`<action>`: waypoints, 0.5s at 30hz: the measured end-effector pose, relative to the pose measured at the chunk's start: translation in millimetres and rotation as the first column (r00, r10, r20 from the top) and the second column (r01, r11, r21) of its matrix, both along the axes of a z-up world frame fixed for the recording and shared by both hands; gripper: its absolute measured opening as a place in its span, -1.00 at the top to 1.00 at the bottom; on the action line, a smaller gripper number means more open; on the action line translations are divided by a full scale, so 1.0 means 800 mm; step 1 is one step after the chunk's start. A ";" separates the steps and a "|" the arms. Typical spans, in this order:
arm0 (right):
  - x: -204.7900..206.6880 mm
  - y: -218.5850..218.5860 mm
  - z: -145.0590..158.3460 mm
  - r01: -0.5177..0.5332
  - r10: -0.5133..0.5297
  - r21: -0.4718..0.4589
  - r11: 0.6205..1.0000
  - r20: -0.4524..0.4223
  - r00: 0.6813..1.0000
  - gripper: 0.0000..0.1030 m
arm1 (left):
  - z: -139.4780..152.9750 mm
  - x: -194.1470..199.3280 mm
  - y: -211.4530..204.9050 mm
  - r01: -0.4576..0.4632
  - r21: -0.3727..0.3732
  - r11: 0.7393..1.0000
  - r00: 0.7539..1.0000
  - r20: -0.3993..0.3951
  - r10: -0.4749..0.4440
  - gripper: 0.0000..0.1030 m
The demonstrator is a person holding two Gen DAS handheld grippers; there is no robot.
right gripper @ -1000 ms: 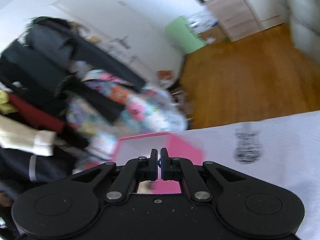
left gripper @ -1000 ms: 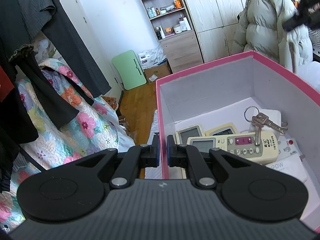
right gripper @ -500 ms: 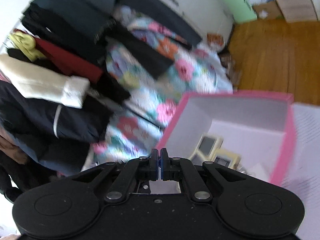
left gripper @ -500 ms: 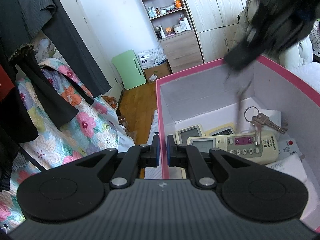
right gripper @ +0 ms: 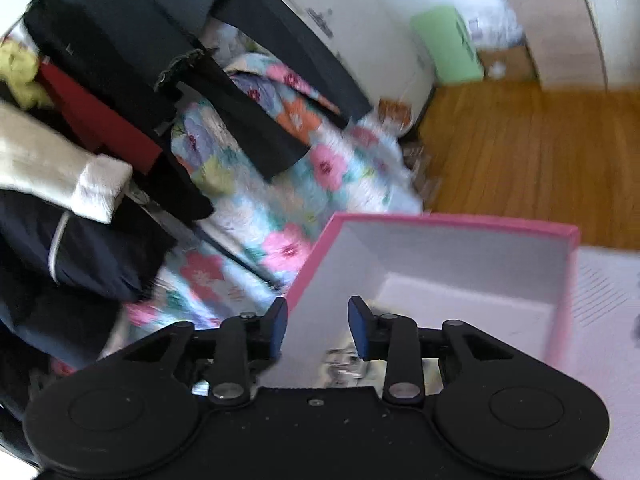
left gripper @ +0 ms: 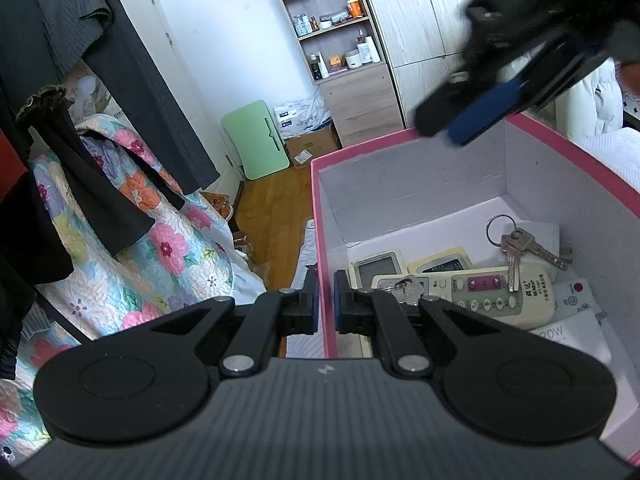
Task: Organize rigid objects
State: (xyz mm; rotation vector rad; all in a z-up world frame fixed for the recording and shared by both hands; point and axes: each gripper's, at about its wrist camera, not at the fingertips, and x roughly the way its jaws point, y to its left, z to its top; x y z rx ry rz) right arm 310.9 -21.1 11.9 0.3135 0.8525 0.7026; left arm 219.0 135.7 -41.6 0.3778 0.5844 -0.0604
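Note:
My left gripper (left gripper: 327,300) is shut on the left wall of the pink box (left gripper: 360,148). Inside the box lie a cream remote (left gripper: 480,284), two smaller remotes (left gripper: 378,266) behind it, and a ringed bunch of keys (left gripper: 516,240). A second small bunch of keys (left gripper: 404,285) rests on the remote's near end. My right gripper (right gripper: 319,326) hangs over the box (right gripper: 440,220), its jaws opening with nothing between the pads; a metallic blur, the keys (right gripper: 340,360), shows below them. From the left wrist, the right gripper (left gripper: 448,130) is blurred above the box's far rim.
White cards and a charger (left gripper: 576,300) fill the box's right side. Hanging dark clothes (left gripper: 120,80) and a floral quilt (left gripper: 160,248) are at the left. Wooden floor (left gripper: 272,216), a green folding board (left gripper: 256,144) and shelves (left gripper: 340,40) lie beyond. The box stands on a white sheet (right gripper: 608,288).
The right gripper swung in from the right over the box, rolled, and its jaws parted. A small key bunch now lies on the remote. The left gripper stayed put.

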 end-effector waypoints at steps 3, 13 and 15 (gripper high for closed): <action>-0.039 -0.009 0.011 0.041 -0.032 -0.102 0.994 0.096 0.995 0.19 | 0.000 0.001 0.002 -0.002 -0.002 1.000 1.000 -0.001 0.002 0.89; -0.135 -0.053 0.017 0.169 -0.120 -0.158 0.973 0.276 0.954 0.14 | 0.000 0.002 0.006 -0.013 -0.028 1.000 1.000 -0.004 0.013 0.89; -0.150 -0.052 0.016 0.192 -0.128 -0.190 0.963 0.304 0.944 0.14 | 0.001 0.003 0.009 -0.017 -0.053 0.998 1.000 -0.006 0.017 0.89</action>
